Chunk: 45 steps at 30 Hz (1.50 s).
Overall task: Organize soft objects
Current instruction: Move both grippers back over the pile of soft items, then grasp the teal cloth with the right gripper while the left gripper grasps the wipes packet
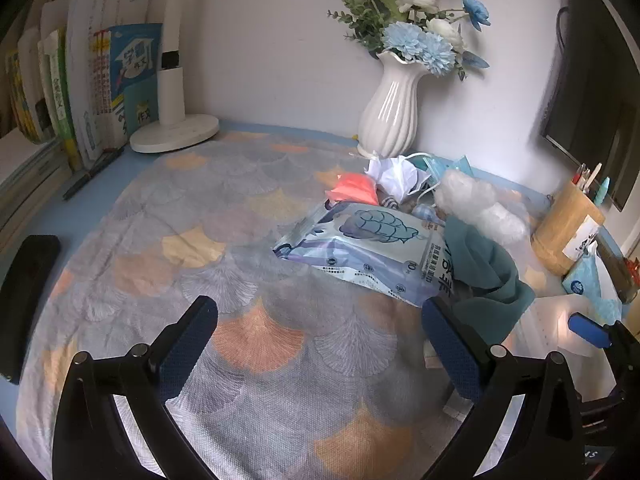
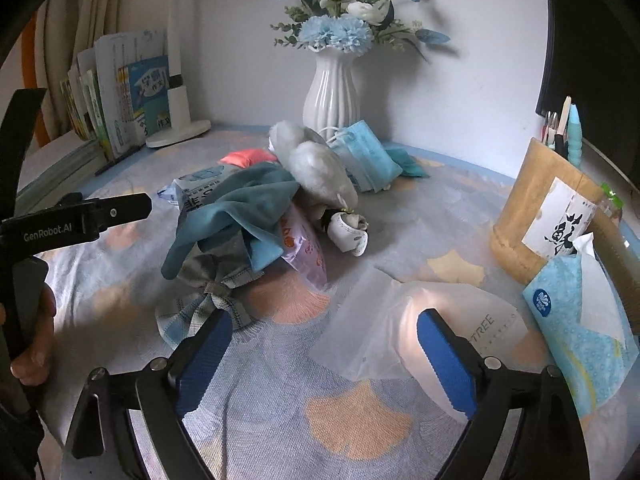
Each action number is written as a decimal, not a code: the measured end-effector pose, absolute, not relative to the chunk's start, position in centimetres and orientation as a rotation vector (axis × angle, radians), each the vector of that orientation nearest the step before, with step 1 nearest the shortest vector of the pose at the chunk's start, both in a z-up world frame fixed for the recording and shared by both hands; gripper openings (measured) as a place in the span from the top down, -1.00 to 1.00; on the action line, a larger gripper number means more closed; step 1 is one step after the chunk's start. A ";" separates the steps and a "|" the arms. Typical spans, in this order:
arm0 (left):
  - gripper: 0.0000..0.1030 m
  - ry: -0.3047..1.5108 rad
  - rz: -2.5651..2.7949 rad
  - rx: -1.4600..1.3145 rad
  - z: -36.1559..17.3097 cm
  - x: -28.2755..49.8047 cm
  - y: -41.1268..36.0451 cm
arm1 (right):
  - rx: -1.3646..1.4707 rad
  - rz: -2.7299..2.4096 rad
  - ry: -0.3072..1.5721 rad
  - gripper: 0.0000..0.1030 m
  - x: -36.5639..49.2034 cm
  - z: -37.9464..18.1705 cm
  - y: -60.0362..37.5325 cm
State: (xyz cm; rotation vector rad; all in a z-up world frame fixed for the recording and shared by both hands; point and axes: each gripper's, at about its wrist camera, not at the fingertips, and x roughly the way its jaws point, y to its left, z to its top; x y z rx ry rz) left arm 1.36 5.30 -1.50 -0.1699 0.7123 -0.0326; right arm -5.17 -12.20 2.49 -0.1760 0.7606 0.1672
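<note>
A pile of soft things lies on the scale-patterned cloth (image 1: 248, 360): a wet-wipes pack (image 1: 360, 248), a teal cloth (image 1: 484, 268), an orange-red pouch (image 1: 356, 189), a crumpled white mask (image 1: 396, 174) and a bag of cotton wool (image 1: 476, 204). My left gripper (image 1: 320, 320) is open over bare cloth, just short of the wipes pack. In the right wrist view the teal cloth (image 2: 248, 208) drapes over a plaid cloth (image 2: 204, 292), beside blue face masks (image 2: 368, 152) and a pink packet (image 2: 304, 248). My right gripper (image 2: 324, 332) is open, its right finger over a translucent white bag (image 2: 400, 320).
A white vase (image 1: 390, 116) of blue flowers stands behind the pile. A lamp base (image 1: 174, 134) and books (image 1: 100, 92) are at the back left. A bamboo pen holder (image 2: 536, 216) and a blue tissue pack (image 2: 576, 328) stand at the right. A hand (image 2: 36, 344) holds the left gripper.
</note>
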 end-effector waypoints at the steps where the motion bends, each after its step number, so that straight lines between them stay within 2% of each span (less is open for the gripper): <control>1: -0.98 0.712 -0.033 -0.168 -1.5 1.3 5.3 | -0.180 0.167 0.761 -0.81 -5.2 2.5 -12.1; 20: -0.98 0.716 -0.033 -0.161 -1.6 1.4 5.1 | -0.209 0.167 0.746 -0.81 -5.2 2.4 -11.5; 27: -0.98 0.728 -0.034 -0.190 -1.7 1.6 5.5 | -0.056 0.295 0.777 -0.81 -3.6 5.8 -10.9; 32: -0.98 0.712 -0.027 -0.271 -1.6 1.4 7.0 | -0.143 0.297 0.807 -0.81 -0.2 6.3 -7.4; 34: -0.98 0.710 -0.035 -0.307 -1.5 1.3 7.6 | -0.118 0.320 0.830 -0.73 0.8 5.5 -7.0; 35: -0.98 0.714 -0.037 -0.321 -1.5 1.3 7.8 | -0.093 0.334 0.847 -0.49 1.3 5.2 -7.0; 36: -0.98 0.718 -0.042 -0.336 -1.5 1.4 7.9 | -0.066 0.351 0.879 -0.05 1.9 4.6 -6.9; 38: -0.98 0.726 -0.068 -0.377 -1.5 1.6 8.1 | -0.063 0.352 0.913 0.42 2.4 3.9 -6.9; 39: -0.98 0.730 -0.079 -0.394 -1.4 1.7 8.0 | -0.076 0.333 0.916 0.55 2.5 3.5 -7.1; 41: -0.98 0.741 -0.097 -0.396 -1.2 2.0 7.2 | -0.076 0.315 0.899 0.70 2.3 3.6 -7.7; 45: -0.98 0.774 -0.118 -0.303 -0.9 3.5 3.7 | -0.030 0.230 0.860 0.72 1.8 4.5 -10.3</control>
